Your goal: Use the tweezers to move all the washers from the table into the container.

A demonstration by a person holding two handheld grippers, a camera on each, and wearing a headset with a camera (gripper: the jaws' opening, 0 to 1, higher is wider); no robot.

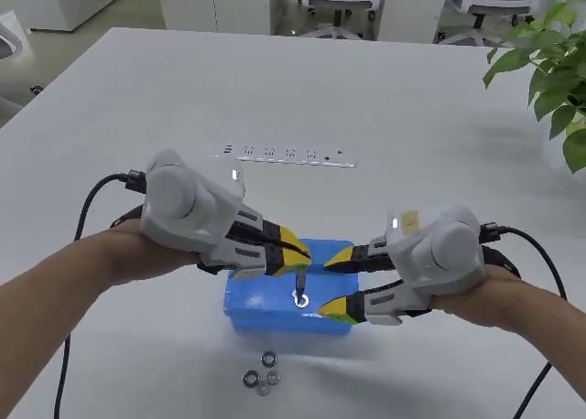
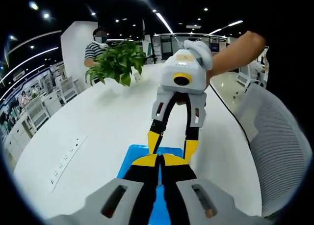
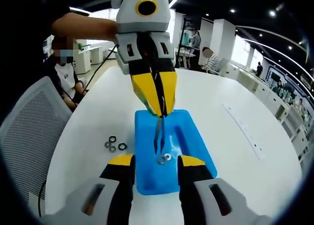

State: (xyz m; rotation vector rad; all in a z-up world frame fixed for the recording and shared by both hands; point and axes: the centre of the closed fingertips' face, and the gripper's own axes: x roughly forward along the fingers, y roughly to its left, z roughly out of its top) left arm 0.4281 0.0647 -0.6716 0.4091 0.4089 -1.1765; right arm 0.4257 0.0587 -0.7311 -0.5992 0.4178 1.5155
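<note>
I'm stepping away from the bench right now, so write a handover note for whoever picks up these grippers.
Left gripper: shut on the tweezers, tips down inside the blue container.
Right gripper: open, holding nothing, over the container's edge.
Done: two washers lie in the container at the tweezer tips; cannot tell if the tweezers grip one.
Left: about four loose washers sit clustered on the table just outside the container.
</note>
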